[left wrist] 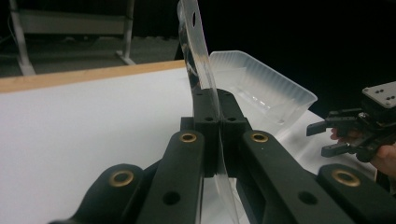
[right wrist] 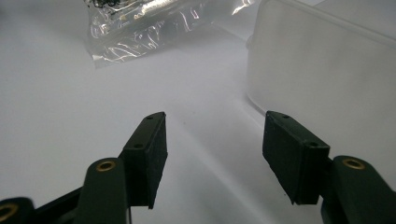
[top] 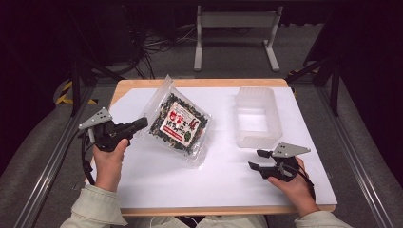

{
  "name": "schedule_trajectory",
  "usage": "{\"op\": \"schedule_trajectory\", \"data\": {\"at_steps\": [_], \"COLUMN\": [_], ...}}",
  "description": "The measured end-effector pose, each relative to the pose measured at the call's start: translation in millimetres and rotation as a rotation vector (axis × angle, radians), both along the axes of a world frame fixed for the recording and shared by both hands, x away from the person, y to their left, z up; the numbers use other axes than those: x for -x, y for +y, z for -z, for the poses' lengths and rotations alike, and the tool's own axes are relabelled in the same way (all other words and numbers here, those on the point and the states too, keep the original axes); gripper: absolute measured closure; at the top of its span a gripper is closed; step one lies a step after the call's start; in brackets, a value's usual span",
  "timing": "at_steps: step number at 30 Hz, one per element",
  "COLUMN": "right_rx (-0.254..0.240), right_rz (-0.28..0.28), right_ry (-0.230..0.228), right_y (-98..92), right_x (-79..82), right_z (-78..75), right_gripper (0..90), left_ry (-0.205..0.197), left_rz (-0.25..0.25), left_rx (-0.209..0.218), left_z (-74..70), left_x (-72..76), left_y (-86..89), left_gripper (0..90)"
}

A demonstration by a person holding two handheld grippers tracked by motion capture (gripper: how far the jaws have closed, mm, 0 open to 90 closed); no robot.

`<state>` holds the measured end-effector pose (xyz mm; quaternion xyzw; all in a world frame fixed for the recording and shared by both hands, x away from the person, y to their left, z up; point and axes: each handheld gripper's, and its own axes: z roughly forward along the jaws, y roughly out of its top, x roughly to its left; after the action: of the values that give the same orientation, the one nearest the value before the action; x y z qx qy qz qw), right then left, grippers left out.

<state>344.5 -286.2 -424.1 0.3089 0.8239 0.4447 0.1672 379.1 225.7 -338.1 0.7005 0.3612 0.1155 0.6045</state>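
Clamping: left gripper [top: 140, 124] jaws pinch snack bag [top: 179, 122] edge | right gripper [top: 259, 159] jaws apart, empty, near tub [top: 257, 116]

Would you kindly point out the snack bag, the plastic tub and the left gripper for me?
snack bag [top: 179, 122]: high view, on its printed label.
plastic tub [top: 240, 105]: high view, on its left wall.
left gripper [left wrist: 216, 109]: left gripper view, where the pads pinch the bag's clear edge.

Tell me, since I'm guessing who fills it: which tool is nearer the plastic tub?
Right. The right tool sits open just beside the plastic tub, while the left tool is across the table, clamped on the snack bag.
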Motion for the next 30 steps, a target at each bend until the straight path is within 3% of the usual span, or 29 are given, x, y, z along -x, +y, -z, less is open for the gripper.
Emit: {"op": "schedule_trajectory", "data": {"at_steps": [6,19,30], "right_rx": [-0.001,-0.006,-0.028], "right_rz": [-0.003,-0.006,-0.007], "right_ry": [0.005,0.007,0.006], "right_y": [0.4,1.1,1.7], "right_x": [0.2,0.2,0.0], "right_z": [-0.2,-0.5,-2.5], "right_gripper": [40.7,40.6,39.8], "left_ry": [-0.048,-0.132,-0.124], "left_rz": [0.007,0.022,0.046], "left_rx": [-0.003,-0.053,-0.077], "left_z": [-15.6,-42.0,-55.2], "left_x": [10.9,32.1,37.7], "left_y": [2.3,1.2,1.7], "left_gripper": [89.8,89.8,89.8]}}
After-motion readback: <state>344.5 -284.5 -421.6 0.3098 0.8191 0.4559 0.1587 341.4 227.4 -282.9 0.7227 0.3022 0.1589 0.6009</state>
